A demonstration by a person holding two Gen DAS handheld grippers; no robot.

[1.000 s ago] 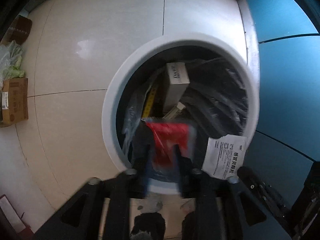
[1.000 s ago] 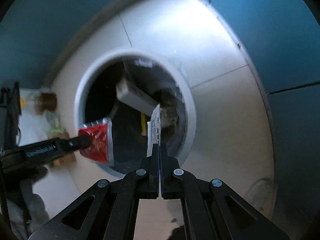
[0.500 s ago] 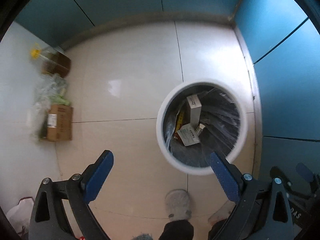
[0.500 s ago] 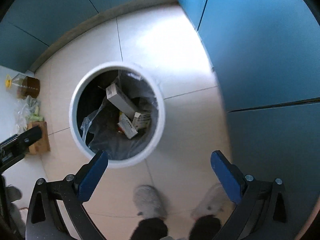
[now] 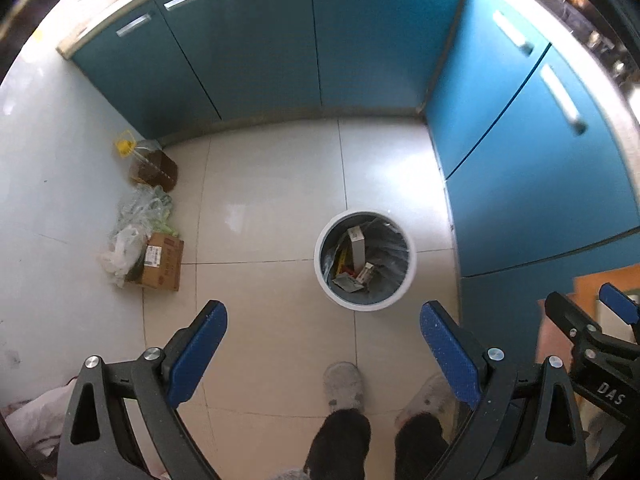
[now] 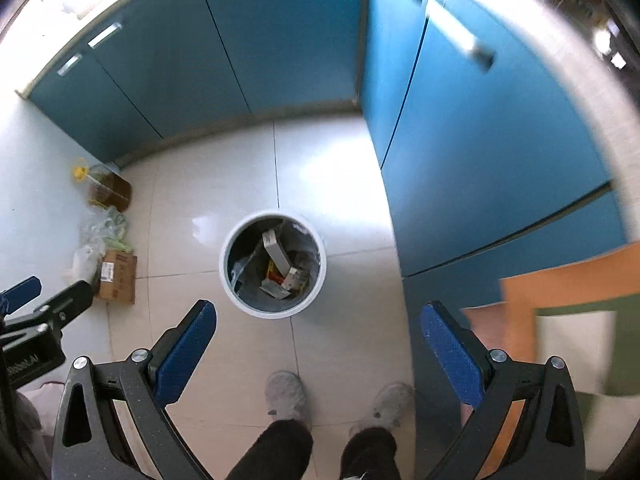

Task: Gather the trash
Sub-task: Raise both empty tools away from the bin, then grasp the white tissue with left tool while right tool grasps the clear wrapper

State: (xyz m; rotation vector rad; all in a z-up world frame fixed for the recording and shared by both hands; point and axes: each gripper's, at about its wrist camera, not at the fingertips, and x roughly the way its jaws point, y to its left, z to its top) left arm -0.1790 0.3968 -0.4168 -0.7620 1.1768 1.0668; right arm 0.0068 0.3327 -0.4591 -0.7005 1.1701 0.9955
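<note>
Hovering high above the round white plastic trash bin (image 5: 365, 261) on the pale tiled floor (image 5: 272, 208), left claw (image 5: 323, 354) and right claw (image 6: 318, 350) both spread wide, gripping nothing. Sitting already inside the bin: white cardboard box (image 6: 276, 254), crumpled paper. Judging this round done; possibly remaining, clutter by the brown carton (image 5: 162, 262).

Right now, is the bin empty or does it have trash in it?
It has trash in it. The bin stands upright, with a white box, small cartons and wrappers lying on its dark liner.
</note>
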